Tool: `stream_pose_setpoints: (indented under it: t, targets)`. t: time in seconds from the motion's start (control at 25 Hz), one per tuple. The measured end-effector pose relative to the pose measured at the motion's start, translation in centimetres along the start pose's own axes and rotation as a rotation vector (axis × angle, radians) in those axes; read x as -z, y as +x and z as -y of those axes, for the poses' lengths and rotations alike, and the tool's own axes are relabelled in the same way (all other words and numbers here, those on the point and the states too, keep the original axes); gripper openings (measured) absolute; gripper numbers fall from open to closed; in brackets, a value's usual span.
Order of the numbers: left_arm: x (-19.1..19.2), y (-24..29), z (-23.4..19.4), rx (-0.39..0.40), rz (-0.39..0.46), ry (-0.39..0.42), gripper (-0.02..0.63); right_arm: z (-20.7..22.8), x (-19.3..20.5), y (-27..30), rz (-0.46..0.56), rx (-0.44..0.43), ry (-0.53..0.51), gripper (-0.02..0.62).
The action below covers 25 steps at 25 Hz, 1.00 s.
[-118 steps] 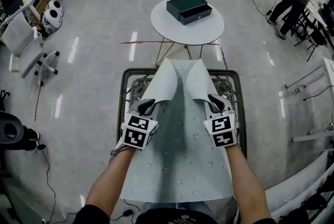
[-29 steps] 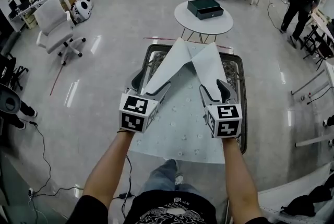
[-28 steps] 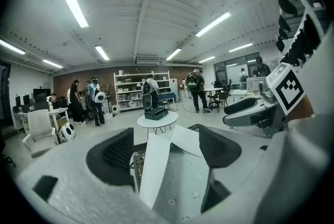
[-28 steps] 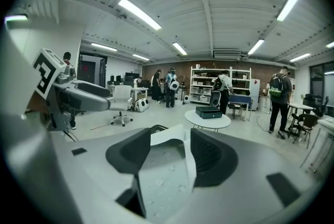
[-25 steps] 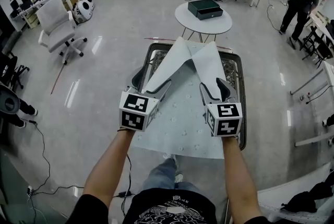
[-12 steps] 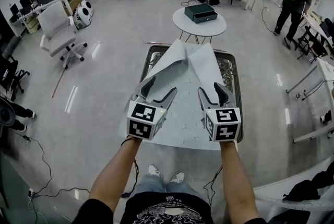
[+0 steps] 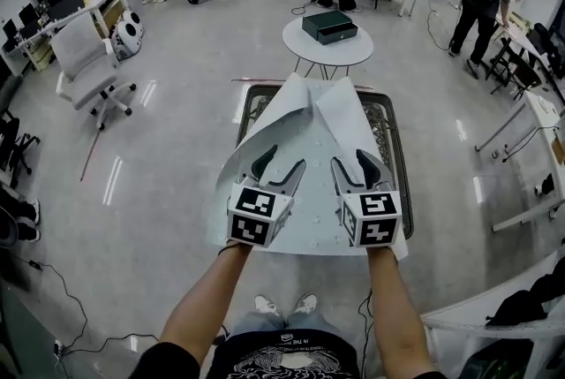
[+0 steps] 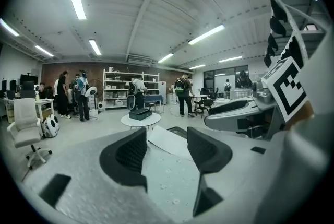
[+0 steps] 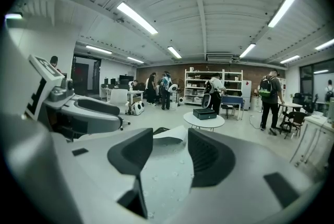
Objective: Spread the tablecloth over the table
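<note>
The left gripper [image 8: 164,151] has its jaws partway apart. They have just been closing, and nothing stands between the dark ribbed pads. The tablecloth [image 8: 168,178] lies below the gap, ungripped. The right gripper [image 9: 169,157] has its jaws wider, just closed a little, also over the cloth and holding nothing.

Each gripper view shows the other gripper's grey shell beside it, and the small flower print scattered over the pale, matte cloth. Only the head view shows the black-and-white marker cubes and the cloth's whole shape. Its two far corners are folded back, plain white underside up, and the folds meet in a point at the counter's [image 7: 388,139] far edge. The cloth hangs over the left and near edges. Along the right edge the dark frame and patterned top lie bare.

Beyond stands a round counter [image 7: 351,52] with a dark box [image 7: 329,26].
</note>
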<state>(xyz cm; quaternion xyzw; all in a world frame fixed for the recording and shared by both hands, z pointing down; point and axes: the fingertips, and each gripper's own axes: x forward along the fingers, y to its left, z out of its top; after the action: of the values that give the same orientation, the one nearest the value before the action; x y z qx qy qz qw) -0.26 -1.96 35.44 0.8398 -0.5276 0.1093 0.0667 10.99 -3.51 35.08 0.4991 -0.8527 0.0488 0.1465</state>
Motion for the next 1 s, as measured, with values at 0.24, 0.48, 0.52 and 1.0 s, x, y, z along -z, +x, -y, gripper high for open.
stream_pose_setpoints:
  t: [0.24, 0.48, 0.52, 1.0]
  targets:
    - [0.2, 1.6, -1.7, 0.054, -0.008, -0.007, 0.219, -0.8, -0.8, 1.3, -0.01, 0.043, 0.0, 0.215]
    - [-0.1, 4.0, -4.2, 0.082, -0.031, 0.024, 0.219, -1.1, -2.1, 3.2, -0.009, 0.069, 0.003, 0.215]
    - [-0.2, 4.5, -4.8, 0.081, -0.034, 0.033, 0.219, -1.1, -2.3, 3.7, -0.007, 0.07, 0.005, 0.215]
    - [-0.3, 16.7, -9.8, 0.033, -0.115, 0.084, 0.236, 1.6, -1.9, 15.0, -0.023, -0.048, 0.054, 0.215]
